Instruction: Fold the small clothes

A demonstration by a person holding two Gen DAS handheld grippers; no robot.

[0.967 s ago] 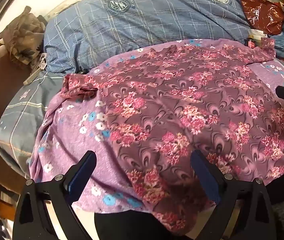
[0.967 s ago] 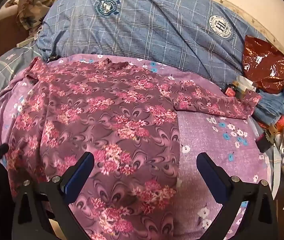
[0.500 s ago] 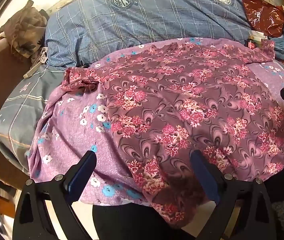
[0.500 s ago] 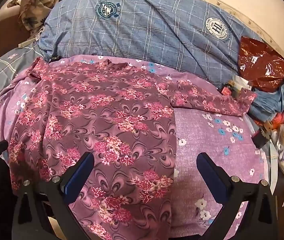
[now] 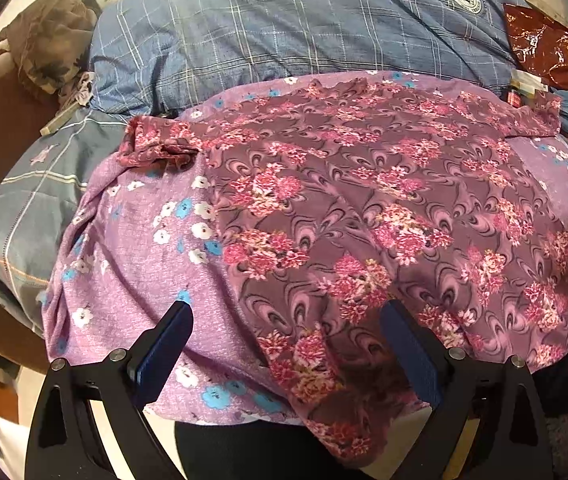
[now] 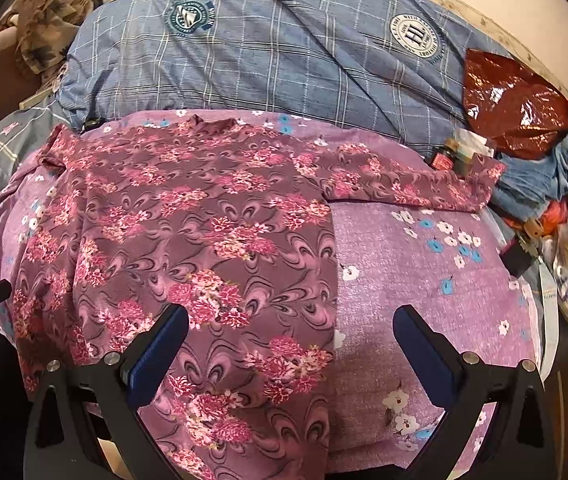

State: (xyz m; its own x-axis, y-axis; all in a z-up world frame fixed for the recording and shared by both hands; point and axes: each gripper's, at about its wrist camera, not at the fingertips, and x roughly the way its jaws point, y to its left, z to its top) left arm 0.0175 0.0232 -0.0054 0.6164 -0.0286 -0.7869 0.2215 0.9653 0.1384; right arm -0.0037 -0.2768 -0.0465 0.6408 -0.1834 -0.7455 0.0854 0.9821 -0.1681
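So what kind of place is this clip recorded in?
Most likely a bedroom at home: a floral top is spread on a bed's purple flowered sheet, with a blue plaid quilt bunched behind and clutter, including a red foil bag, alongside.

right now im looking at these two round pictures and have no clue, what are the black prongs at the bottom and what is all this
The black prongs are hand-held grippers, not a robot: a person holds one two-finger clamp in each hand, each with a wide-angle camera looking forward along its fingers. That lens makes the pictures round and bulged.

One picture comes from the left gripper, the other from the right gripper. Both have their blue-padded fingers wide open and hold nothing.

Below them, a maroon blouse with pink flower clusters lies spread out on a lilac sheet with white and blue blossoms, its near hem hanging over the edge. One sleeve stretches out sideways; the other is bunched up. Behind lies a blue checked quilt with round badges, with a shiny dark red plastic bag and other clutter at the right.
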